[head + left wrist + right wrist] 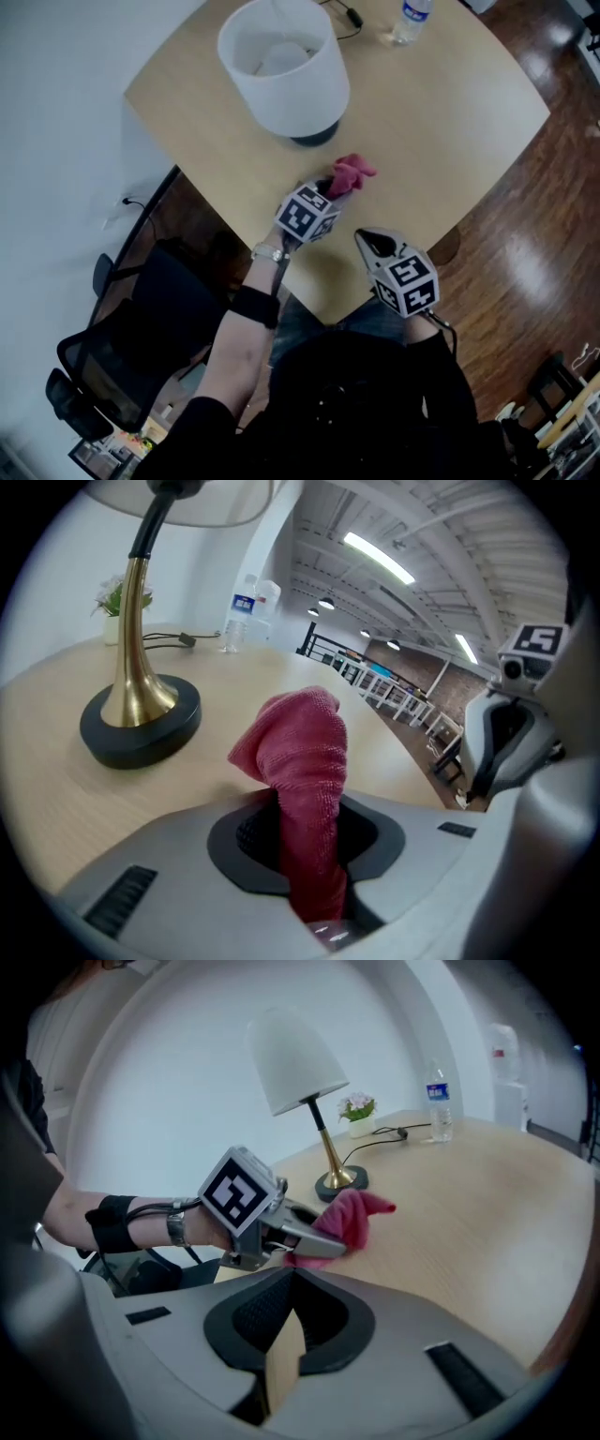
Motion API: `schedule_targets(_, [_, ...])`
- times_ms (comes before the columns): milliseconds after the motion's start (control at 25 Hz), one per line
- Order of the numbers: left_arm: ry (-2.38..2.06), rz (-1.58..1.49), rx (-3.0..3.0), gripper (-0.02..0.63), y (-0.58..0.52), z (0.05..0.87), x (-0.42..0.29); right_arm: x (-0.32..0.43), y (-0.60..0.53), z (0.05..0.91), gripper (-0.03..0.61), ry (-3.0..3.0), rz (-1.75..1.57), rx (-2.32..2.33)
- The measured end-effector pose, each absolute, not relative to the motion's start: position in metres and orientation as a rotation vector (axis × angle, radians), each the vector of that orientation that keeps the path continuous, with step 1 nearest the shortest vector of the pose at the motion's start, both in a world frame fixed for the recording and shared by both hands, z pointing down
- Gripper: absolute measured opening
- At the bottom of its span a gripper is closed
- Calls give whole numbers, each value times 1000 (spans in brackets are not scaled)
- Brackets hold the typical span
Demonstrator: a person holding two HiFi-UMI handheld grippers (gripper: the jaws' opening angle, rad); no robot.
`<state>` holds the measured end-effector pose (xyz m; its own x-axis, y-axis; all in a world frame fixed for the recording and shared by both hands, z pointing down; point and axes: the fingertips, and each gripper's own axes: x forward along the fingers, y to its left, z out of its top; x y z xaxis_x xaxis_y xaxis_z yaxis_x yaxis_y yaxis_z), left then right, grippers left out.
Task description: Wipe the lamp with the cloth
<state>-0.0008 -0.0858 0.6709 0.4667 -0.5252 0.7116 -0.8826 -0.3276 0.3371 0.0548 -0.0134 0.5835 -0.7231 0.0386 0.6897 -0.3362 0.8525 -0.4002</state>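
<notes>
Your right gripper (366, 239) hovers empty, its fingers pressed together. At its 11 o'clock, your left gripper (328, 190) has its fingers pinching the pink cloth (352, 173) over the desk (450, 122), at the lamp's (281, 66) 5 o'clock.

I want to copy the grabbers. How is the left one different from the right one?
The left gripper is clamped on the pink cloth; the right gripper is shut and empty. The left gripper sits nearer the lamp; the right gripper is by the table edge. Both carry marker cubes.
</notes>
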Motion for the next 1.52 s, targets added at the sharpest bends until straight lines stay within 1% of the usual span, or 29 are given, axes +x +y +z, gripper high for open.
schedule_targets(120, [-1136, 742, 1991, 98, -25, 677, -15, 59, 20, 567, 9, -2315, 691, 382])
schedule_targets(240, [-1170, 825, 1974, 98, 5, 673, -57, 52, 46, 554, 9, -2339, 735, 510])
schedule_targets(320, [-1227, 802, 1951, 98, 12, 658, -83, 48, 54, 552, 9, -2337, 720, 526])
schedule_targets(440, [-1330, 755, 1875, 98, 38, 630, -102, 55, 57, 547, 9, -2345, 717, 551])
schedule_targets(600, [-1428, 620, 1703, 98, 79, 610, -100, 69, 54, 542, 9, -2365, 725, 598])
schedule_targets(760, [-1466, 532, 1570, 101, 108, 626, -85, 81, 64, 546, 9, -2366, 732, 604])
schedule_targets(1040, [-1420, 537, 1600, 102, 70, 650, -58, 94, 62, 543, 10, -2355, 704, 602])
schedule_targets(1120, [-1410, 542, 1587, 112, 61, 662, -57, 96, 57, 542, 9, -2350, 691, 607])
schedule_targets(1160, [-1401, 552, 1582, 124, 59, 669, -56, 98, 55, 541, 9, -2347, 686, 609])
schedule_targets(1280, [-1374, 523, 1592, 210, 54, 675, -53, 102, 50, 539, 9, -2338, 675, 615])
schedule_targets(1320, [-1369, 497, 1602, 252, 52, 672, -51, 102, 49, 539, 9, -2335, 673, 618])
schedule_targets(1360, [-1366, 473, 1612, 316, 51, 667, -51, 102, 48, 539, 9, -2332, 670, 619])
schedule_targets(1400, [-1368, 455, 1622, 359, 51, 661, -51, 102, 48, 540, 9, -2328, 666, 619])
schedule_targets(1480, [-1390, 430, 1651, 410, 53, 642, -56, 99, 48, 539, 9, -2327, 653, 615])
schedule_targets(1520, [-1409, 416, 1670, 413, 55, 629, -60, 97, 49, 537, 9, -2330, 647, 613])
